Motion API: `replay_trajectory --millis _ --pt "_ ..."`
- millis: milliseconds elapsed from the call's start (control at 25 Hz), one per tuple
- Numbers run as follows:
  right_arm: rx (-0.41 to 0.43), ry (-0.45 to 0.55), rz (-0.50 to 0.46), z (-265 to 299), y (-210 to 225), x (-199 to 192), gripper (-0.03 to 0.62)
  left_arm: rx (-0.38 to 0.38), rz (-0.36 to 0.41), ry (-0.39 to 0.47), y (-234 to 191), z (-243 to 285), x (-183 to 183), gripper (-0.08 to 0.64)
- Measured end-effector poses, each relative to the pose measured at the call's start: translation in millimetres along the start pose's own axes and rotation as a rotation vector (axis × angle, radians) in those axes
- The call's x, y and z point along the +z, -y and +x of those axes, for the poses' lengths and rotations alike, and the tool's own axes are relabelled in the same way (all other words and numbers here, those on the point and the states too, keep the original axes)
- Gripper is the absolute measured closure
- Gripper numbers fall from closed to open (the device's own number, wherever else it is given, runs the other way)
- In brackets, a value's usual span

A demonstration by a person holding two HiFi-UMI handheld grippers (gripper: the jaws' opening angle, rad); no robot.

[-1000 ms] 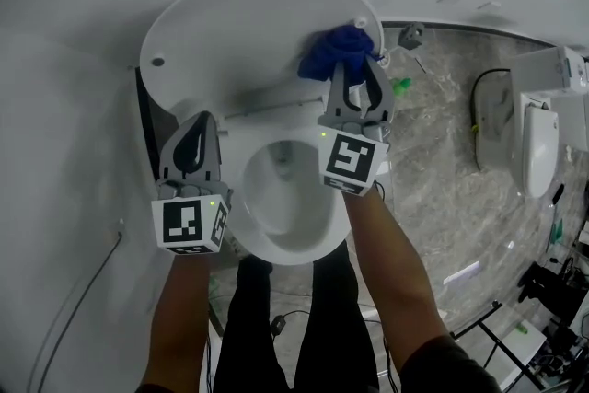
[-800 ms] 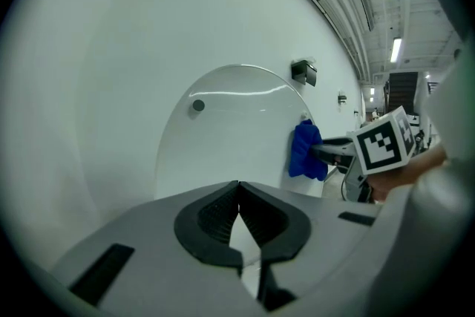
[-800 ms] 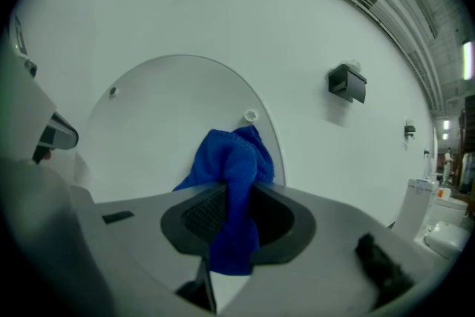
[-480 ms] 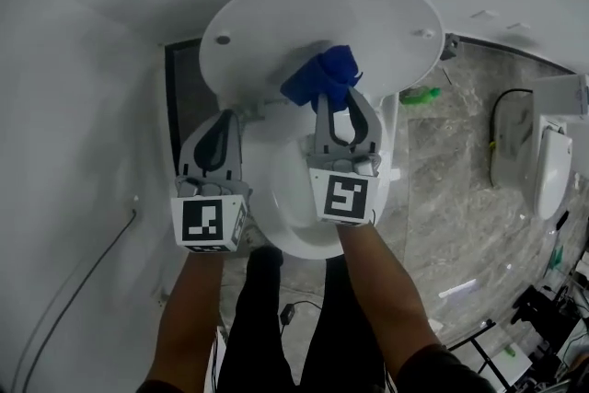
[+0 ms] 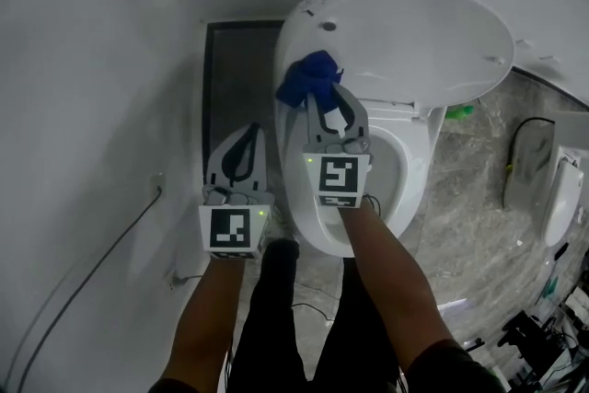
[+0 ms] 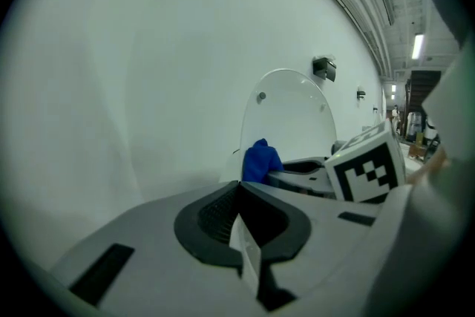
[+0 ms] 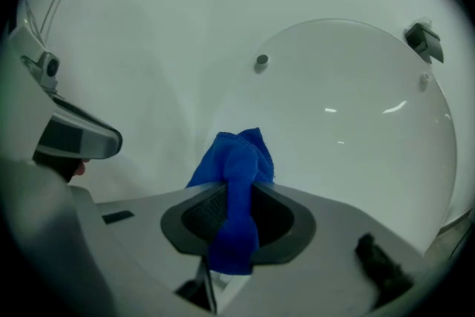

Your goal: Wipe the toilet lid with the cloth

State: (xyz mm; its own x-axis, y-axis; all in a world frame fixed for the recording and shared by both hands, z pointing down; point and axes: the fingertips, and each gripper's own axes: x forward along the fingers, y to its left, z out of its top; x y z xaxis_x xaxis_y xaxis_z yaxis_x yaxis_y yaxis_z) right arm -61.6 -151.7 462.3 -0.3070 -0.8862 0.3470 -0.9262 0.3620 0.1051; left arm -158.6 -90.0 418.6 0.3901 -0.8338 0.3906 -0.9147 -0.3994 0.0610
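Note:
The white toilet lid (image 5: 414, 37) stands raised behind the bowl (image 5: 398, 168). A bunched blue cloth (image 5: 307, 78) sits against the lid's left part, below a dark bumper. My right gripper (image 5: 322, 95) is shut on it; in the right gripper view the cloth (image 7: 236, 193) hangs between the pads in front of the lid (image 7: 349, 108). My left gripper (image 5: 248, 132) is shut and holds nothing, left of the bowl and off the toilet. In the left gripper view its jaws (image 6: 240, 186) point at the cloth (image 6: 260, 160) and the lid (image 6: 288, 115).
White wall fills the left and the top. A dark panel (image 5: 236, 74) lies left of the toilet. Marble floor (image 5: 469, 170) lies to the right, with a black cable (image 5: 520, 152), a green item (image 5: 460, 111) and a white fixture (image 5: 560, 198). The person's legs (image 5: 276, 308) stand before the bowl.
The right gripper has carried the cloth across the lid from its right side to its left part. The left gripper moved left too, still shut.

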Motion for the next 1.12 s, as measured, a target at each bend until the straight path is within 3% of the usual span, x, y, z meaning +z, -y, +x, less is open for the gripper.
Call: replay_trajectory --millis 160,360,1120 --pt "-0.029 -0.026 0.006 17.3 2.4 -6.4 0.503 0.013 -0.011 -0.021 -8.4 -5.7 -6.0 0.549" --pt "-0.136 -0.062 -0.033 16.4 33.2 -18.4 0.504 -0.006 -0.006 -0.017 -0.1 5.2 -6.4 0.549" --pt "-0.403 -0.081 -0.047 -58.5 203.4 -54.6 0.503 -0.146 0.046 -0.077 95.1 59.6 -19.2 0.549"
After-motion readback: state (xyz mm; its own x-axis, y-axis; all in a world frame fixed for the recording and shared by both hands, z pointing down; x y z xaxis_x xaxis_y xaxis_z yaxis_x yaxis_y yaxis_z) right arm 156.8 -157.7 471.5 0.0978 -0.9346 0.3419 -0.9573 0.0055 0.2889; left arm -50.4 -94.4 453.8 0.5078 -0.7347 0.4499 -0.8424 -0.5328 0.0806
